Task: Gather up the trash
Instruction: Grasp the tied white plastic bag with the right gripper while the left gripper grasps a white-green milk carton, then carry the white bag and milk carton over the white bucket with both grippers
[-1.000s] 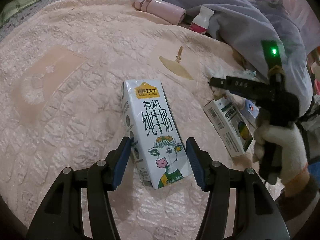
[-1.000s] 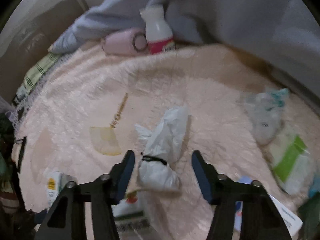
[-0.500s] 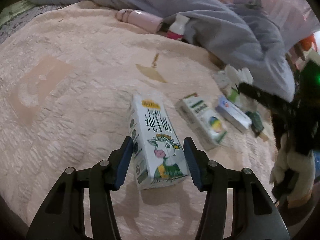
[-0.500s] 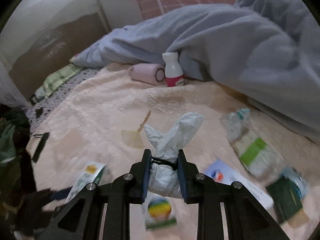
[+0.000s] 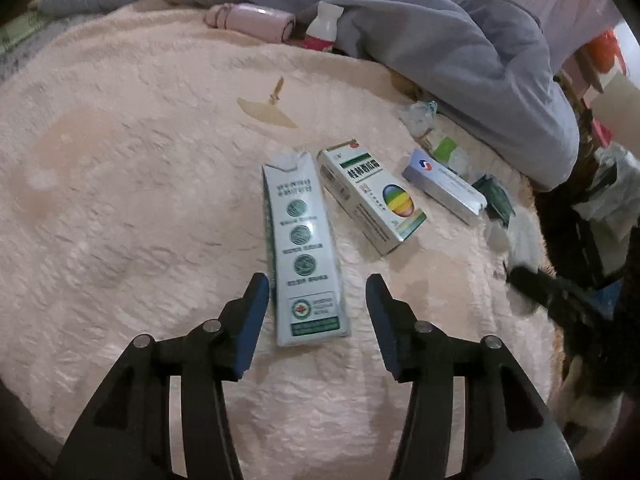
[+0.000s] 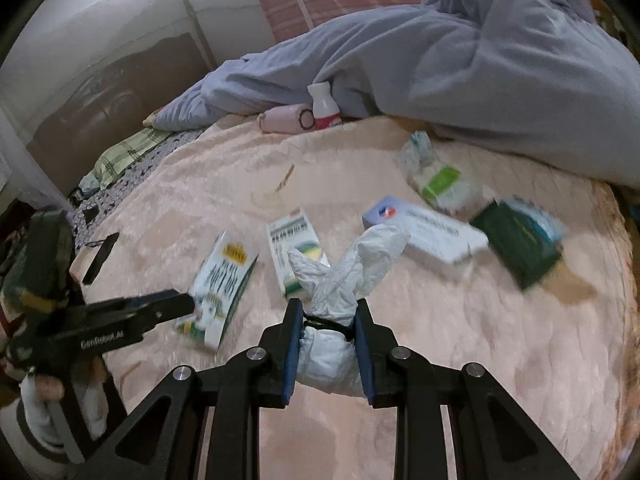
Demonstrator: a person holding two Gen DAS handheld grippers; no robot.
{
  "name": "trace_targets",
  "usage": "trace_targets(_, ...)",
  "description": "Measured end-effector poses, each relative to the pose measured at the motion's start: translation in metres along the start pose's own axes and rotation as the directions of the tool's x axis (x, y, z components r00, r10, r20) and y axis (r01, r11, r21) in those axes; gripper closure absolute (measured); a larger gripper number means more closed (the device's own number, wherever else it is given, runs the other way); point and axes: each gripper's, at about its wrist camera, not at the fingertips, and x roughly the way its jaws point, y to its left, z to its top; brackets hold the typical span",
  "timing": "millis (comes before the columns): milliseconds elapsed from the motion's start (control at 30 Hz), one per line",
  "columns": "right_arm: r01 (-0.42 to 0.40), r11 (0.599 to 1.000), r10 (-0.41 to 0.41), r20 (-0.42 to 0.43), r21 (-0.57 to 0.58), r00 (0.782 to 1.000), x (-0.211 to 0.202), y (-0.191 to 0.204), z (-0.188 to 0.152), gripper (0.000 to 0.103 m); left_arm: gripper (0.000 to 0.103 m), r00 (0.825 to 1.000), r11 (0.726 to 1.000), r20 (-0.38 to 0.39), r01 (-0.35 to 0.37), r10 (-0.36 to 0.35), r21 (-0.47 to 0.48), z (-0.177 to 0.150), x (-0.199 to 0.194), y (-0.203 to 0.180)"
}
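Note:
My left gripper [image 5: 316,292] is open, its jaws on either side of the near end of a white-and-green milk carton [image 5: 302,248] lying on the pink bedspread [image 5: 120,200]. My right gripper [image 6: 326,316] is shut on a tied white bag [image 6: 340,280] and holds it above the bed. Other trash lies on the bed: a white-and-green medicine box [image 5: 372,196], a long white-and-blue box [image 5: 444,186], a dark green packet [image 6: 520,240], a clear wrapper with a green label [image 6: 436,178]. The left gripper also shows in the right wrist view [image 6: 160,308], beside the carton [image 6: 218,280].
A grey-blue duvet [image 5: 440,40] is heaped along the far side. A pink roll [image 5: 256,24] and a white bottle with a pink label [image 5: 322,28] lie against it. A yellow fan-shaped scrap [image 5: 266,108] lies mid-bed. The bed edge drops off at right, near clutter [image 5: 600,184].
My right gripper closed on the white bag and lifted it up and back. My left gripper's carton has rolled onto its side, and the jaws have spread wider around it.

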Motion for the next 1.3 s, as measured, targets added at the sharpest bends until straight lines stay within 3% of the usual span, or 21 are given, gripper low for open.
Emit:
trace_targets(233,0.008,1.0,-0.008,-0.007,0.012,1.0,-0.014,-0.003,-0.024,0.079,0.056,0.999,0.999,-0.021,-0.025,0.024,-0.037,0.009,0.026,0.001)
trace_targets(267,0.007,1.0,-0.007,-0.004,0.016,1.0,-0.017,-0.004,-0.027,0.079,0.063,0.999,0.999,-0.019,-0.027,0.026,-0.044,0.009,0.027,0.001)
trace_targets(433,0.011,0.999,-0.011,0.006,0.037,1.0,-0.031,-0.01,-0.039,0.079,0.063,1.0,1.0,0.009,-0.008,0.008,-0.012,0.001,0.012,-0.013)
trace_targets(733,0.042,0.995,-0.045,0.034,0.09,0.998,-0.064,-0.035,-0.062,0.079,0.063,0.998,0.991,0.044,0.041,-0.047,0.125,-0.016,-0.015,-0.081)
trace_targets(1300,0.17,0.958,-0.195,0.09,0.229,0.977,-0.151,-0.112,-0.112,0.079,0.063,0.991,0.924,-0.006,0.13,-0.137,0.359,-0.061,-0.001,-0.22)
